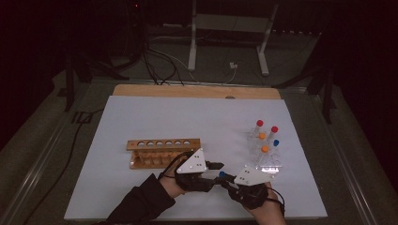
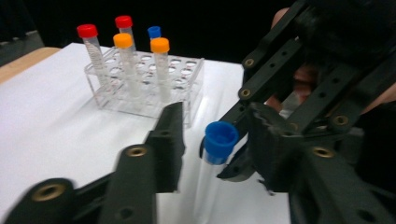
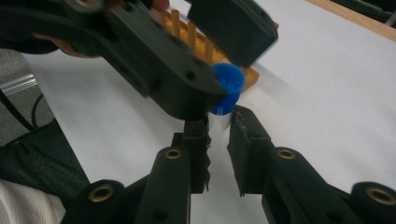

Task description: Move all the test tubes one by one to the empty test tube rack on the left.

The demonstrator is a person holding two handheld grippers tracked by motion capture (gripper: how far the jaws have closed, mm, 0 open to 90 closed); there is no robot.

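A clear plastic tube with a blue cap (image 3: pixel 227 88) was clamped by the right gripper (image 3: pixel 218 140), near the table's six o'clock edge. The left gripper (image 2: pixel 212 140) stood parted around its cap, pads apart from it. A wooden rack (image 1: pixel 162 152) lay at ten o'clock, a clear rack of capped tubes (image 1: pixel 265 147) at two o'clock.

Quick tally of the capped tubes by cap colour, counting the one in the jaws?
Red-capped clear tubes in the clear plastic rack: 2
Orange-capped clear tubes: 2
Blue-capped clear tubes: 2, one racked, one in the right gripper
Total: 6
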